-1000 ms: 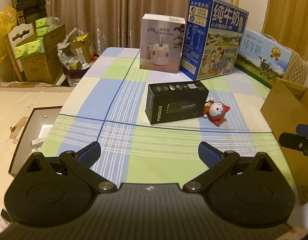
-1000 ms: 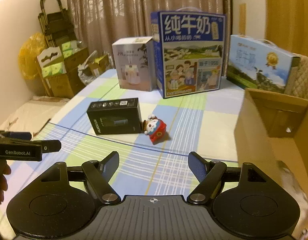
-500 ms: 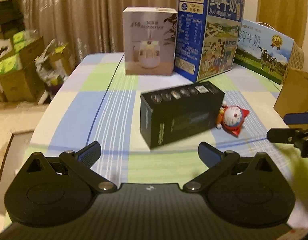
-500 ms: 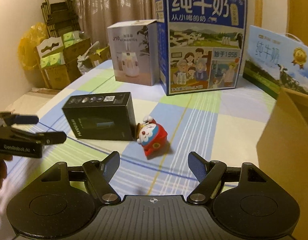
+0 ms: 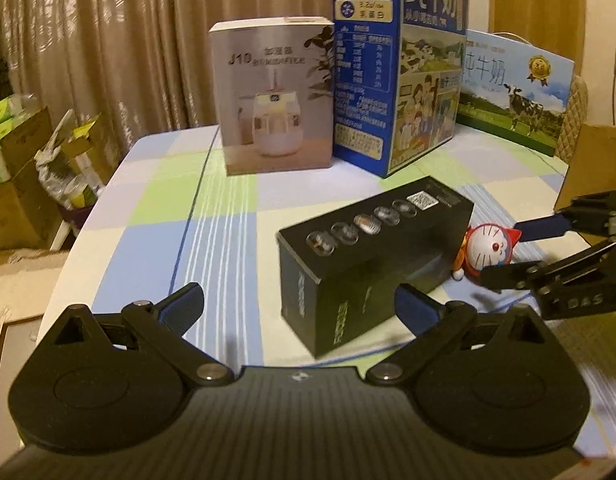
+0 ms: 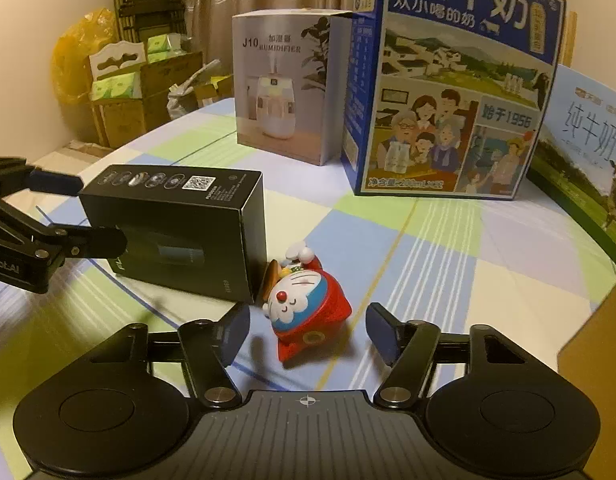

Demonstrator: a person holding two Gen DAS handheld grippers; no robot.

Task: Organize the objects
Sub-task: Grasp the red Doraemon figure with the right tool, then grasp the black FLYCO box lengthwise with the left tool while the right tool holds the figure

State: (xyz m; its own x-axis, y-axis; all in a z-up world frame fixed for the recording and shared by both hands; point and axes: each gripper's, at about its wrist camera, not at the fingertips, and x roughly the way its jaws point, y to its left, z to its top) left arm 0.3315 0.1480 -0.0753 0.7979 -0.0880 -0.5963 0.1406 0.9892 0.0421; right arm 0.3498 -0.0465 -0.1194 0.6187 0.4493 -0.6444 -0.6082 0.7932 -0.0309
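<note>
— What's off past the counter's edge?
— Brown curtains (image 5: 128,40), stacked cardboard cartons (image 6: 148,92) with green packs, a yellow plastic bag (image 6: 74,60).
— And the cloth?
— Checked, blue and green (image 5: 212,216).

Table (image 6: 447,240): cloth checked in pale blue, green, cream and lilac, with thin white stripes and dark blue lines. Box (image 6: 180,220): black, white QR label on top. Cat figure (image 6: 304,300): blue and white face, red nose, red body. Humidifier box (image 6: 284,84): white-grey. Milk carton (image 6: 451,92): blue, cartoon family picture. Curtain (image 5: 128,40): beige-brown.
</note>
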